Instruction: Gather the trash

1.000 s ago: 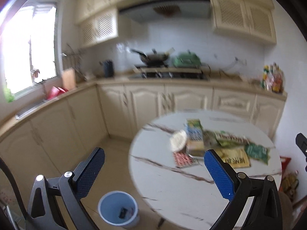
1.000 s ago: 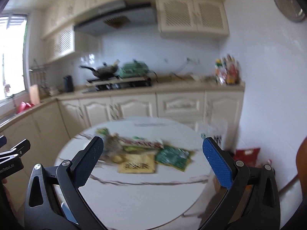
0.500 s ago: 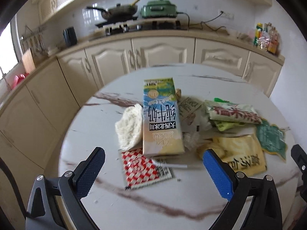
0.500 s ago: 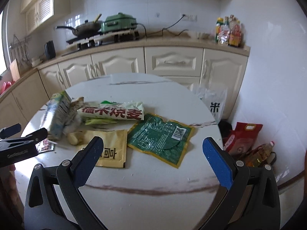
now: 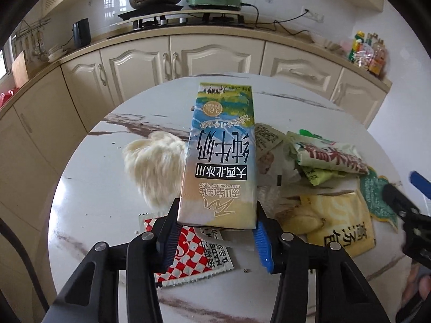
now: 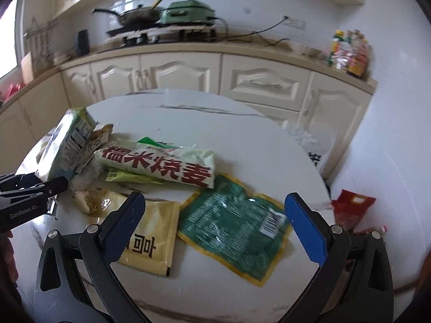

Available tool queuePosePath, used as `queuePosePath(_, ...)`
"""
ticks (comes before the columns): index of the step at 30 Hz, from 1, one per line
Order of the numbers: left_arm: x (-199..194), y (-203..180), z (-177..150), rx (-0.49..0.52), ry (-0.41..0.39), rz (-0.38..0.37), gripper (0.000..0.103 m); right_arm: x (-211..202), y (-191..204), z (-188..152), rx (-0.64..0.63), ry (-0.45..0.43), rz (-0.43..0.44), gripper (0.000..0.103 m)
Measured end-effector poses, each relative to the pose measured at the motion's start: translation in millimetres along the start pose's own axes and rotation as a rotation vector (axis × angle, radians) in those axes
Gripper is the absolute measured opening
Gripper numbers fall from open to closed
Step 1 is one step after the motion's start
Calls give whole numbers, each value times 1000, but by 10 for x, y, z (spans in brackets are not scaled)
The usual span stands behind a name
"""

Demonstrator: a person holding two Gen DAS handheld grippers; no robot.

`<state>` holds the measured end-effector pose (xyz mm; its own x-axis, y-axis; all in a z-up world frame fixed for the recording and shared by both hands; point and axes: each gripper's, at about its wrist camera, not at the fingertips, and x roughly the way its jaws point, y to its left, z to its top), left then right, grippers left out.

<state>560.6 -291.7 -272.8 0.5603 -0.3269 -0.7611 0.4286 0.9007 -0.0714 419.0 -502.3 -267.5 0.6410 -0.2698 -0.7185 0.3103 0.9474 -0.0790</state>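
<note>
Compared with a second ago, when the whole kitchen and a blue bin on the floor were seen from afar, the round marble bench is now seen close up and fills both views. The left gripper has just been closing: its jaws, wide apart a second ago, are now drawn in narrow against the near end of the milk carton, which lies between them with a pad pressed on each side. The right gripper is held with its jaws wide and nothing between them, above the green packet and the yellow sachet. From the carton, a white crumpled tissue lies at 9 o'clock, a red-checked wrapper at 6 o'clock under the jaws, and the white bag with red characters at 3 o'clock. Bare bench is left at 12 o'clock beyond the carton and at 6 o'clock toward the near rim; the right rim lies just past the green packet.
</note>
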Motion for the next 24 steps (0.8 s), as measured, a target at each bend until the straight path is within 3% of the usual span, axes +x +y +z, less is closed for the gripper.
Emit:
queuePosePath(6, -380, 106, -275, -13, -35, -42, 45, 91, -82, -85, 32, 62, 42, 103)
queuePosePath(10, -636, 92, -448, 5, -56, -72, 45, 102, -314, -248, 86, 87, -3, 103)
queuePosePath(14, -820, 91, -560, 13, -62, -90, 45, 190, -481, -304, 106, 144, 21, 103)
queuePosePath(24, -1127, 108, -649, 11, -71, -81, 45, 532, -342, -135, 39, 237, 42, 103)
